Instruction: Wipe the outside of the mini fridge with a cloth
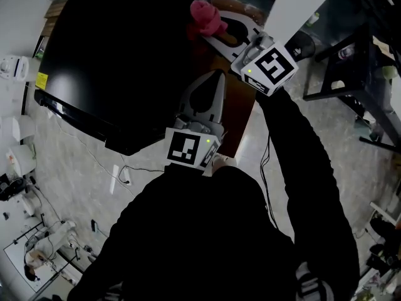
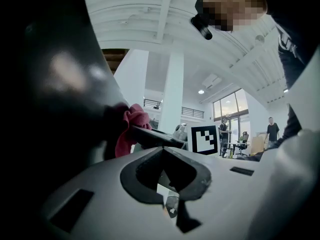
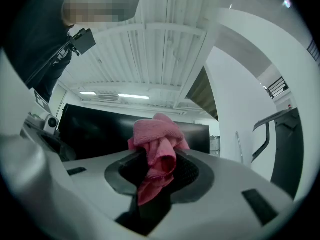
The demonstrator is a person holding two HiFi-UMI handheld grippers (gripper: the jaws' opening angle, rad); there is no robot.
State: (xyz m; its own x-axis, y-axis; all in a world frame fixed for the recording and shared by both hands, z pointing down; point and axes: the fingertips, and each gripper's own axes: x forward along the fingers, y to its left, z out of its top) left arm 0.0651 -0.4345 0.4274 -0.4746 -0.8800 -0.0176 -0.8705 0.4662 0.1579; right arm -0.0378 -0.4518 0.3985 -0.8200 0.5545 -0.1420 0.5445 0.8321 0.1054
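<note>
The mini fridge [image 1: 113, 55] is a glossy black box filling the upper left of the head view. A crumpled pink cloth [image 1: 207, 17] sits at the fridge's far right corner, and my right gripper [image 1: 214, 31] is shut on it. In the right gripper view the cloth [image 3: 157, 149] bulges up from between the jaws, with the black fridge face [image 3: 95, 129] just behind. My left gripper [image 1: 216, 75] hovers beside the fridge's right edge, nearer to me, shut with nothing in it. In its own view the left gripper [image 2: 162, 149] has its tips meeting; the cloth [image 2: 131, 129] shows ahead against the dark fridge side [image 2: 50, 109].
A white pillar [image 1: 301, 5] rises at the right of the fridge. A black metal frame [image 1: 351, 61] stands further right. A brown wooden surface [image 1: 241, 105] lies under the grippers. Cables and a power strip [image 1: 119, 174] trail over the tiled floor. People stand far off [image 2: 272, 129].
</note>
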